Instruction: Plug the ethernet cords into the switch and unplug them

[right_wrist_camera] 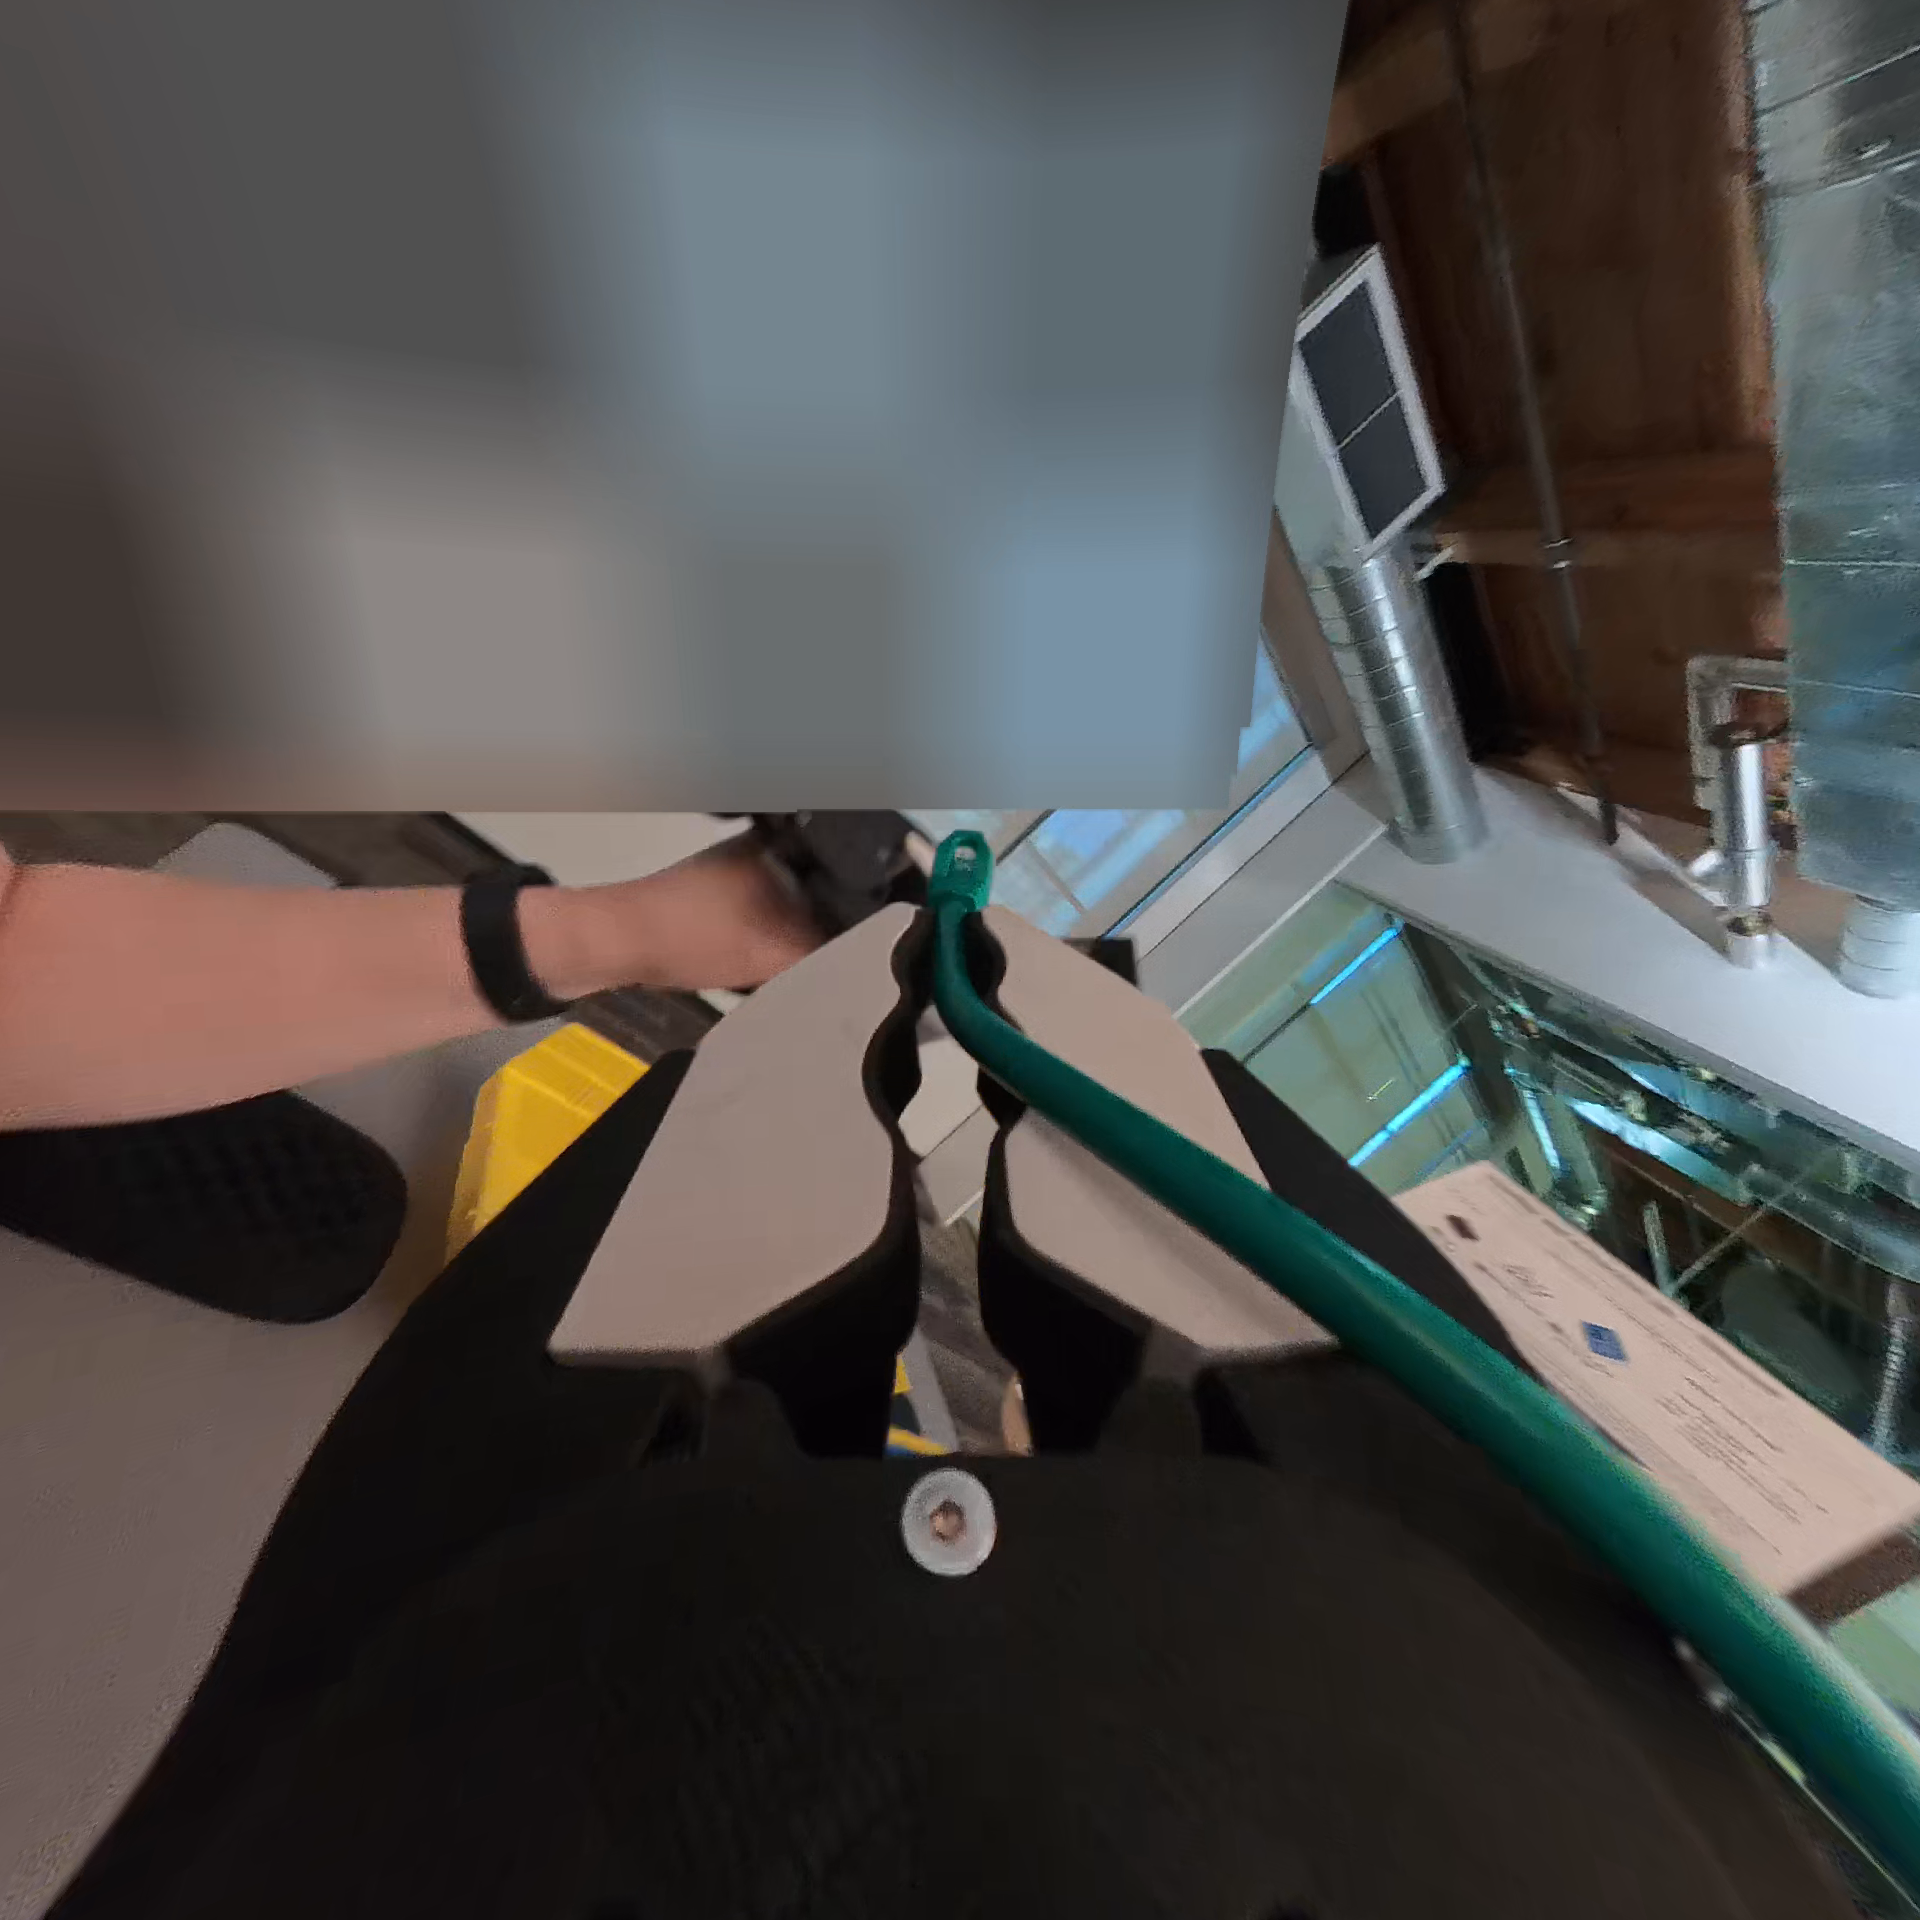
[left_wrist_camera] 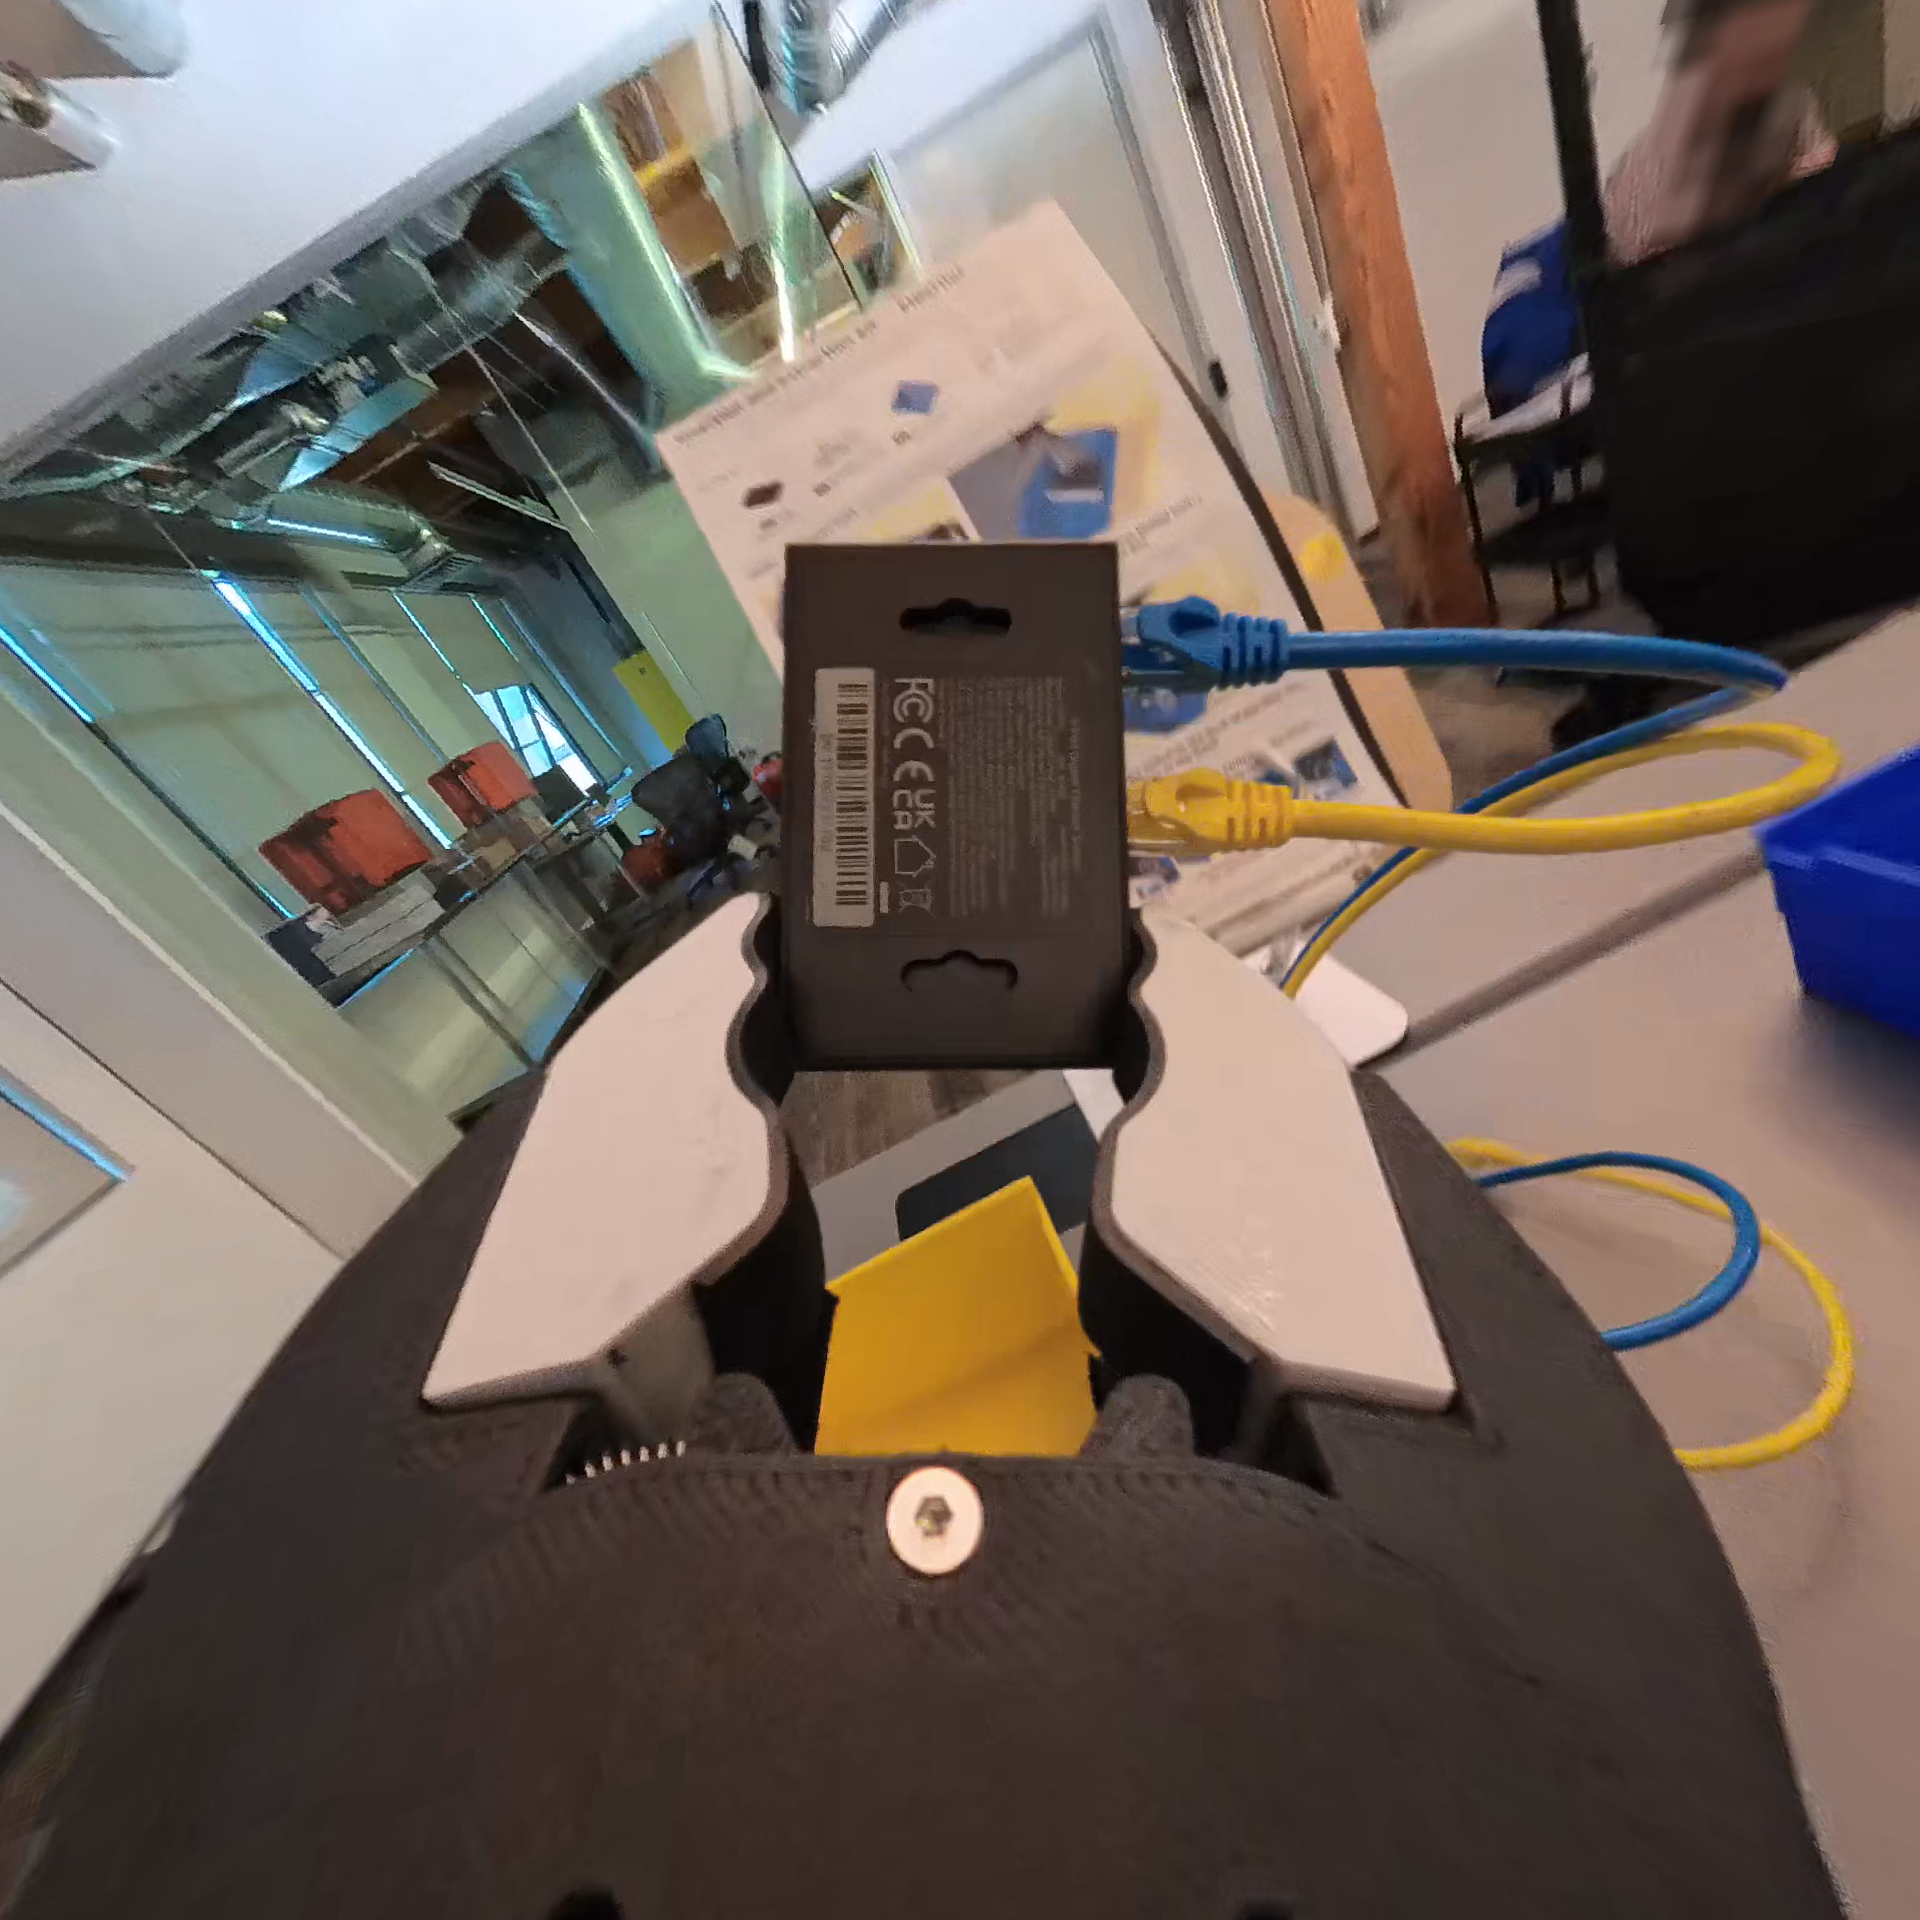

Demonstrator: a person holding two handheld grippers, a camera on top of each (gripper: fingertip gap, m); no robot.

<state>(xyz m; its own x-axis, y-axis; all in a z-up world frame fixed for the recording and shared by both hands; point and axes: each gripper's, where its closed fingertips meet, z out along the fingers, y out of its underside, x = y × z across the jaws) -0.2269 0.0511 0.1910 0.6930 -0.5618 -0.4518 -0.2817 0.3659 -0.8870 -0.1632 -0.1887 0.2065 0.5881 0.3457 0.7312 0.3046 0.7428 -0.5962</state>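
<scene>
Left wrist view, nearest first: a yellow bin (left_wrist_camera: 951,1340) shows low between the finger bases. Left gripper (left_wrist_camera: 948,997) clamps the lower end of the black switch (left_wrist_camera: 951,800), fingers pressed to its two side edges. Switch stands upright, lifted off the table (left_wrist_camera: 1621,1091), label side toward the camera. Two cords sit plugged into its right edge: blue cord (left_wrist_camera: 1455,652) in the upper port, yellow cord (left_wrist_camera: 1455,816) lower down. Both arc right, then drop and loop together on the table. Blue bin (left_wrist_camera: 1860,904) at the right edge, just beyond the cord arcs. Behind the switch leans a white printed box (left_wrist_camera: 997,416). Farther back: glass walls, desks, orange shapes.

Right wrist view: right gripper (right_wrist_camera: 943,935) is pinched nearly closed on the green cord (right_wrist_camera: 1299,1257) just below its plug (right_wrist_camera: 961,868), which sticks out past the fingertips. Cord trails back over the right finger toward the lower right. Beyond the tips, a person's forearm (right_wrist_camera: 260,977) with a black wristband reaches in from the left; what the hand grips is blurred. Yellow bin (right_wrist_camera: 540,1112) lies below the arm. Cardboard box (right_wrist_camera: 1662,1382) at right.
</scene>
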